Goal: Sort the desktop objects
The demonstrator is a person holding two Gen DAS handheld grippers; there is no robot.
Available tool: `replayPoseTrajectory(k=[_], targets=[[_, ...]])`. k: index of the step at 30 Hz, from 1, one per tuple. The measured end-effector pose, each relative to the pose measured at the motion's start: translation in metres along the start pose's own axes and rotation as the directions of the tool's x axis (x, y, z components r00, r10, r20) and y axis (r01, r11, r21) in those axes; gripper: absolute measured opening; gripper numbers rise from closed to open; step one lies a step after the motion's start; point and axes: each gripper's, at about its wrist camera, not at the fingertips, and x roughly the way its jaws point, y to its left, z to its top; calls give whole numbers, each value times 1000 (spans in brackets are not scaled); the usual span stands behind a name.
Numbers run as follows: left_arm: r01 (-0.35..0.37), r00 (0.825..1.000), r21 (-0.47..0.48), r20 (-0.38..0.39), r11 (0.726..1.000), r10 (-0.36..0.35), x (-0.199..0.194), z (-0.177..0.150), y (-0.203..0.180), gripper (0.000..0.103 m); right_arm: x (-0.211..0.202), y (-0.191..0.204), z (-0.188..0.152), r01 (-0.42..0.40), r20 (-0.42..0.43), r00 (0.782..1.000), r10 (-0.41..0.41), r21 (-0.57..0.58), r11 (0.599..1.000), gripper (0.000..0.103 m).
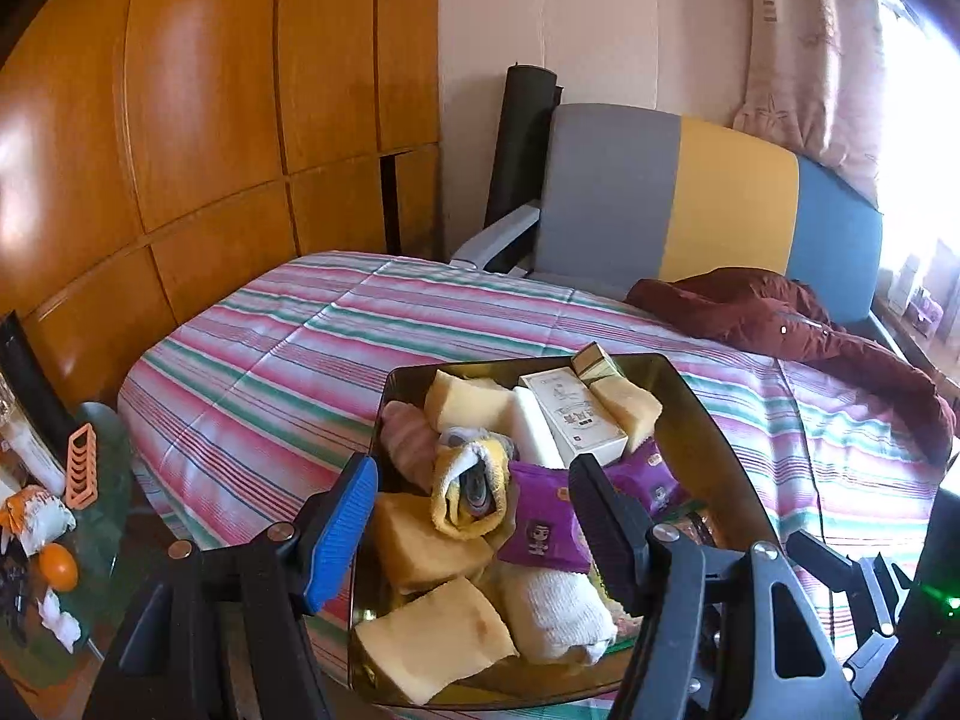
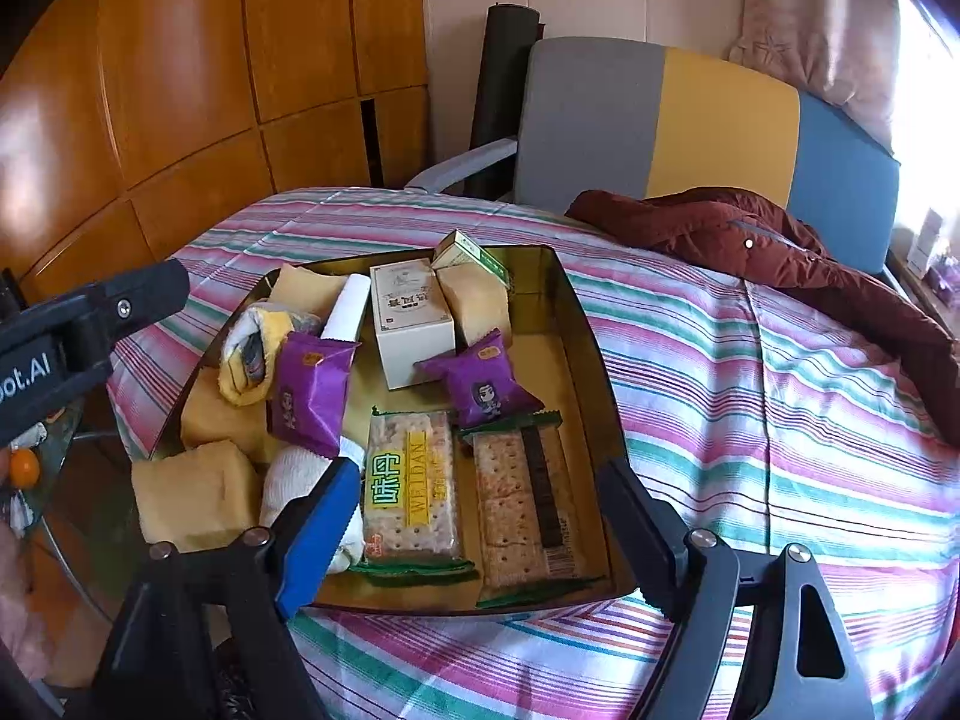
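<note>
Gold tray (image 2: 591, 360) on my pink-green-white striped bedspread (image 2: 750, 390). In it: purple snack packs (image 2: 480, 387), yellow cloths (image 2: 195, 495), white box (image 2: 411, 324), green-edged cracker packs (image 2: 411, 486). Maroon jacket (image 2: 780, 252); chair (image 2: 690, 132) grey, yellow, blue.
</note>
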Motion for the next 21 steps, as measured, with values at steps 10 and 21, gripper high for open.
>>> replayPoseTrajectory(k=[10, 21], targets=[[34, 998, -18, -46, 999, -35, 10, -4, 4, 65, -1, 5, 0, 71, 24, 997, -71, -9, 997, 87], [46, 996, -36, -77, 998, -48, 20, -5, 10, 57, -1, 11, 5, 109, 40, 993, -107, -28, 994, 91]])
